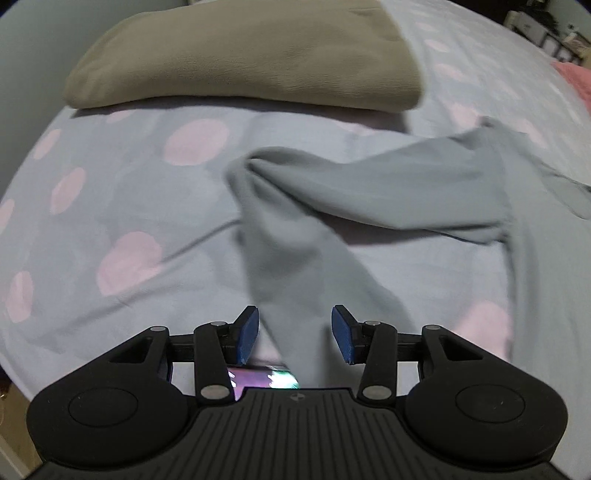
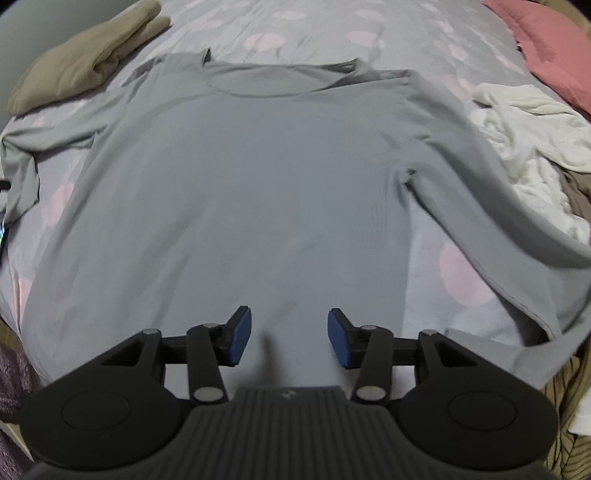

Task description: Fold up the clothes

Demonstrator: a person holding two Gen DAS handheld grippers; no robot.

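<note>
The grey long-sleeved shirt (image 2: 243, 177) lies spread flat on the bed (image 2: 314, 26), its collar at the far side. The left gripper (image 1: 294, 334) has its fingers released above one bent sleeve (image 1: 332, 192), not pressing it. The right gripper (image 2: 289, 338) hangs over the hem, fingers apart, grasping nothing. A folded khaki garment (image 1: 243, 55) lies near.

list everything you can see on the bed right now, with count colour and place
long-sleeved shirt: 1, grey, spread flat mid-bed; its sleeve bent beside it
folded garment: 1, olive-tan, far left of the shirt
crumpled cloth: 1, white, right of the shirt
pillow: 1, pink-red, far right corner
bedsheet: 1, grey with pink spots, under everything
left gripper: 1, black with blue pads, open over the sleeve
right gripper: 1, black with blue pads, open over the shirt's hem
</note>
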